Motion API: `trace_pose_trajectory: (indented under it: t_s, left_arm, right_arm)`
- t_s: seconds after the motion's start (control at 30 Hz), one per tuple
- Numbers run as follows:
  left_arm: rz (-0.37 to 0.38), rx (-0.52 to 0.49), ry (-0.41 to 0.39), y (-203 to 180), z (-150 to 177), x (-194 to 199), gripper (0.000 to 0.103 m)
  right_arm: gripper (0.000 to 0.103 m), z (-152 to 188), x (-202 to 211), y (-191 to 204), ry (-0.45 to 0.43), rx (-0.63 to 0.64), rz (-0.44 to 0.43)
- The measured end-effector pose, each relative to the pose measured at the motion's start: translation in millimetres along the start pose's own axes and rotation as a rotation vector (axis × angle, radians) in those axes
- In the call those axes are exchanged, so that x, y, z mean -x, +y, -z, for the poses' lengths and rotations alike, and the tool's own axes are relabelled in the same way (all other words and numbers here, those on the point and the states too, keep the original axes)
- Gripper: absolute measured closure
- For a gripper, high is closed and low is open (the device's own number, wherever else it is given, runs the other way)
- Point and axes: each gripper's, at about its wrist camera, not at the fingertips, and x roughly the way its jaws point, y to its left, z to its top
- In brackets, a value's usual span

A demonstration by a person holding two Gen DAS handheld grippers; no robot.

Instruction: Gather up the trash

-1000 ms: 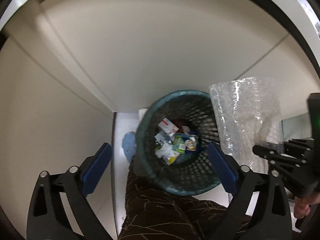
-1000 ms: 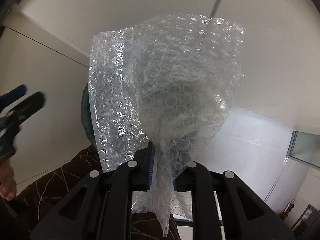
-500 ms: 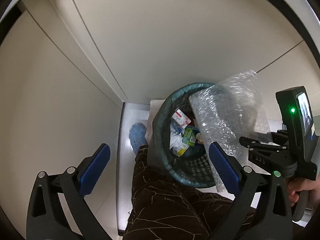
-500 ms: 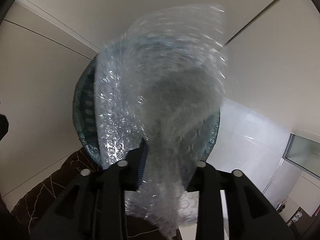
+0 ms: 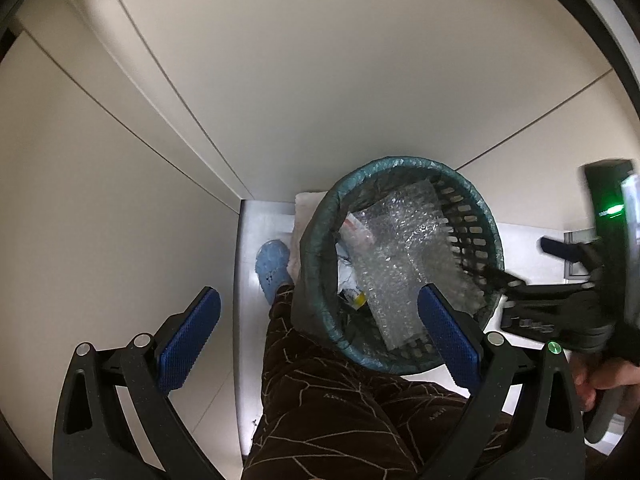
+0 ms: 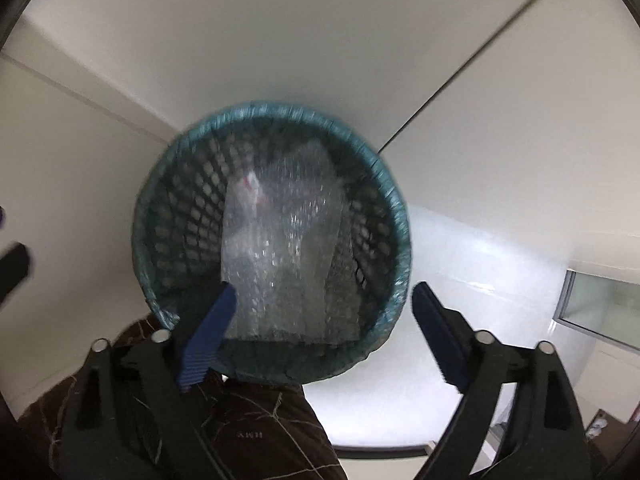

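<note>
A sheet of clear bubble wrap (image 6: 286,256) lies loose inside the teal mesh waste basket (image 6: 160,200), on top of other litter. Straight above the basket my right gripper (image 6: 320,312) points down, its jaws opening wide with nothing pressed between the blue pads. In the left wrist view the same bubble wrap (image 5: 404,256) fills the basket (image 5: 316,240). My left gripper (image 5: 316,328) hangs open over the basket's near side, empty. The right gripper's black frame (image 5: 560,304) shows blurred at the right edge, held by a hand (image 5: 600,380).
The basket stands on a pale floor in a corner of cream cabinet panels (image 5: 120,200). A person's brown patterned trouser leg (image 5: 340,408) and blue slipper (image 5: 272,264) are just beside the basket. A glass-fronted unit (image 6: 600,304) is at the right.
The right gripper moved over the basket and opened from shut. The bubble wrap left its pads and dropped into the basket.
</note>
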Motion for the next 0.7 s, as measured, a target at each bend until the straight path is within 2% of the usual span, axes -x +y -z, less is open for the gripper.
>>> trace_pose_trajectory:
  t_s: [0.17, 0.33, 0.57, 0.63, 0.7]
  left_arm:
    - [0.006, -0.018, -0.049, -10.7, -3.6, 14.7, 0.006]
    - [0.026, 0.000, -0.080, -21.0, -21.6, 53.5, 0.006]
    - [0.064, 0.000, -0.187, -37.5, -43.6, 135.6, 0.006]
    - [0.039, -0.011, -0.213, -42.0, -49.6, 159.9, 0.007]
    - [0.048, -0.011, -0.236, -44.1, -54.0, 183.9, 0.007]
  right_arm:
    - [0.008, 3.4, 43.2, -26.8, -0.122, -0.127, -0.015]
    - [0.008, 2.9, 113.6, -54.8, -0.243, -0.222, 0.000]
    - [0.008, 4.1, 209.5, -82.3, -0.382, -0.279, 0.030]
    - [0.008, 5.5, 233.2, -83.7, -0.410, -0.275, 0.047]
    - [0.008, 7.1, 255.8, -84.3, -0.437, -0.274, 0.065]
